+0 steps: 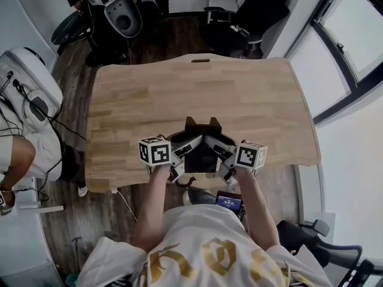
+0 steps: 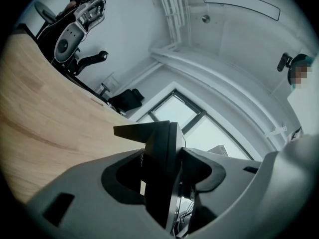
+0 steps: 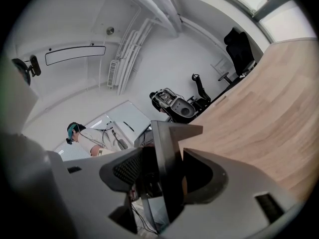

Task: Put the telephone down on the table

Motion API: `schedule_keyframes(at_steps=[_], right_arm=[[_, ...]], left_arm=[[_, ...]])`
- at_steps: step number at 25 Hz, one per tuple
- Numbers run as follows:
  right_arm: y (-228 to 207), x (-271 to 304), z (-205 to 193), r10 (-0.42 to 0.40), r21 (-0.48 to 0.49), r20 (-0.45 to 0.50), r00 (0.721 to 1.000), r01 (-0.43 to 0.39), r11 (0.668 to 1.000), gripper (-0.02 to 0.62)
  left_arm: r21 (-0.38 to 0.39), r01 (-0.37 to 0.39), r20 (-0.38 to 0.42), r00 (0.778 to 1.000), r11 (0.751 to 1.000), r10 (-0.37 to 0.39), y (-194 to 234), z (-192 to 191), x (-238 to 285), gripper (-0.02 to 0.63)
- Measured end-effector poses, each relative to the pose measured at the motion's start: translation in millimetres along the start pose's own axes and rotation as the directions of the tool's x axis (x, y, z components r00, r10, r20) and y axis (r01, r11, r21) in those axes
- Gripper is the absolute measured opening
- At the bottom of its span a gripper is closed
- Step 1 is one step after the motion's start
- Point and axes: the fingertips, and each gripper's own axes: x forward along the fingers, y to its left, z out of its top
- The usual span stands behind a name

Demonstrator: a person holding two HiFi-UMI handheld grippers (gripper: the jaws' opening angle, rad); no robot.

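Observation:
I carry a black telephone (image 1: 201, 147) between both grippers, just over the near edge of the wooden table (image 1: 197, 88). It is a dark, angular desk set with two upright points at its far end. My left gripper (image 1: 179, 158) is shut on its left side and my right gripper (image 1: 224, 160) on its right side. In the left gripper view the telephone (image 2: 160, 163) stands edge-on, clamped between the grey jaws. The right gripper view shows the same edge-on body (image 3: 167, 168) pinched between that gripper's jaws. Whether its underside touches the table is hidden.
The tabletop has a cable slot (image 1: 200, 60) at its far edge. Beyond it stand a black office chair (image 1: 251, 17) and a grey machine (image 1: 116, 11). A white machine (image 1: 27, 88) and a seated person (image 1: 18, 160) are at the left. Large windows (image 1: 353, 70) run along the right.

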Motion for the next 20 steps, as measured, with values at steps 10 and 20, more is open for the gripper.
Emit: schedule_keyframes(at_steps=[10, 20], right_arm=[[-31.3, 12.6, 8.7, -0.006, 0.009, -0.012, 1.0, 0.006, 1.0, 0.23], [-51.4, 24.3, 4.4, -0.011, 0.027, -0.028, 1.0, 0.012, 1.0, 0.23]], left_arm=[[-0.009, -0.011, -0.01, 1.0, 1.0, 0.011, 23.6, 7.2, 16.9, 0.215], [-0.057, -0.02, -0.013, 1.0, 0.998, 0.019, 50.2, -1.7, 26.9, 0.215]])
